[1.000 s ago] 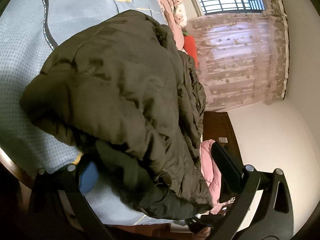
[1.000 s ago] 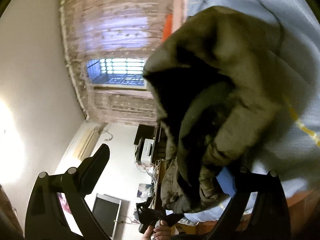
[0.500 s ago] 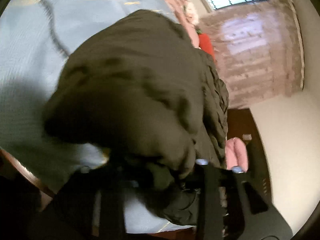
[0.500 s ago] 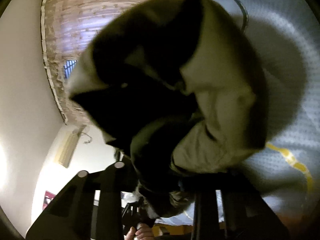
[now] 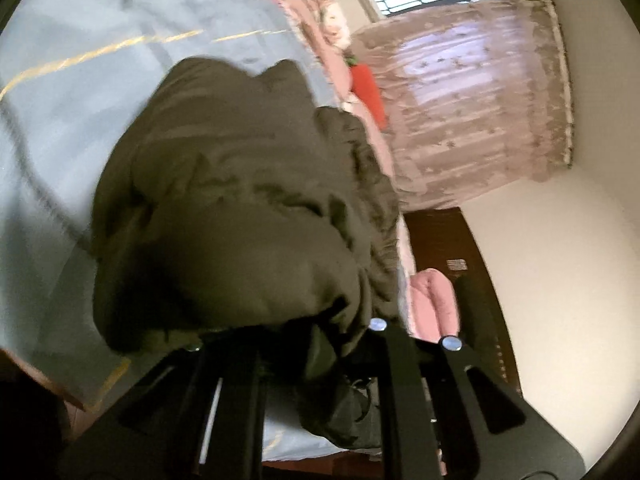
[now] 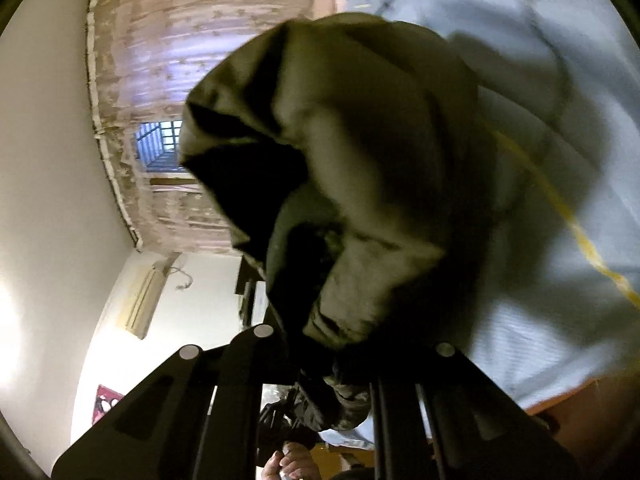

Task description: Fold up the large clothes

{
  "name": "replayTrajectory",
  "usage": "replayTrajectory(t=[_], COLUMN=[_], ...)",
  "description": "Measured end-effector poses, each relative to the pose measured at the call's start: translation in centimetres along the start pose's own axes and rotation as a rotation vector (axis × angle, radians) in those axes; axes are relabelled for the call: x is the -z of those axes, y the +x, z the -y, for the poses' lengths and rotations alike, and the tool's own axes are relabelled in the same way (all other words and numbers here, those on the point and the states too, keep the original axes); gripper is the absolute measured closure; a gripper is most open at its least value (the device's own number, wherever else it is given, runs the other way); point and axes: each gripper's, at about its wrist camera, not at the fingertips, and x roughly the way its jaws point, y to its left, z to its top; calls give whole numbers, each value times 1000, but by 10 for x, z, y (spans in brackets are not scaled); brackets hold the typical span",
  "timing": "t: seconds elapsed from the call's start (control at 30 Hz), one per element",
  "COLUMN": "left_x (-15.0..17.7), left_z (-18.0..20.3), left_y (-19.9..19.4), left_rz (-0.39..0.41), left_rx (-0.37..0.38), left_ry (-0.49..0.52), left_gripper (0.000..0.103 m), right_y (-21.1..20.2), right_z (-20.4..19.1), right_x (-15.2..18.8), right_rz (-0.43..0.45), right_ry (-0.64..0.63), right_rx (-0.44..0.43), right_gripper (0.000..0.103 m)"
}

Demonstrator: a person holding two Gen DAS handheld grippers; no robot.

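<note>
- The olive padded jacket is the task's thing. It bulks directly ahead of both pairs of tongs as a thick, rounded heap, its near edge gathered at the fingers and the rest running away from them over the bed.
- In the right wrist view the same jacket shows a dark inner hollow on the left of the tongs and a pale outer face on the right; I cannot tell which part of the garment this is.
- The left tongs are clenched on the jacket's near edge: the two fingers stand close together with dark cloth bunched between them.
- The right tongs likewise look clamped on a fold of the jacket, cloth pinched between narrow-set fingers and a loose end hanging below them.
- Progress, as a judgement: the jacket is already doubled into a compact bundle, not spread flat, so at least one fold seems made. The edges are not squared and the heap is puffy and uneven, so laying it down, flattening and a final fold probably remain.
- The light blue bedsheet with yellow lines lies beyond and to the left of the left tongs, under the jacket.
- Pink bedding sits just right of the left tongs; a curtained window lies far ahead on the right.
</note>
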Motion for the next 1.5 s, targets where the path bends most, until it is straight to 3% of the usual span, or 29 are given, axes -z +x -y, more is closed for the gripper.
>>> replayTrajectory(t=[0.3,0.53,0.73,0.87,1.07,1.17,1.2,1.23,1.27,1.3,1.33,1.43,1.5], left_x=[-64,-147,-205,-232,-252,-259,-261,-262,-265,-265,-265,-270,-266], left_z=[58,90,77,61,42,34,33,32,34,39,50,81,108], left_y=[33,111,198,260,315,327,327,326,322,318,310,289,267], left_rz=[-33,-48,-70,-98,-148,-179,-186,-190,-191,-192,-181,-148,-65], left_rx=[47,-7,-84,-173,-246,-249,-233,-213,-155,-99,-64,-177,-206], left_ry=[34,86,51,38,28,5,-11,-24,-55,-64,-52,-11,52], left_gripper=[90,89,89,87,85,84,80,66,51,9,2,2,2], right_y=[42,112,201,241,265,274,276,278,276,273,272,277,274], right_z=[-64,-104,-91,-63,-27,-21,-24,-30,-40,-53,-69,-121,-163], right_x=[-48,-121,-200,-229,-250,-255,-256,-256,-253,-250,-247,-235,-213], right_rz=[-24,-24,-12,-4,-22,-44,-49,-53,-49,-40,-25,-11,46], right_ry=[-44,-88,-102,-96,-87,-63,-64,-72,-95,-121,-165,-346,-540], right_rx=[-19,-20,61,164,271,283,284,272,257,260,281,381,423], right_gripper=[92,92,92,92,94,85,76,52,37,7,1,1,1])
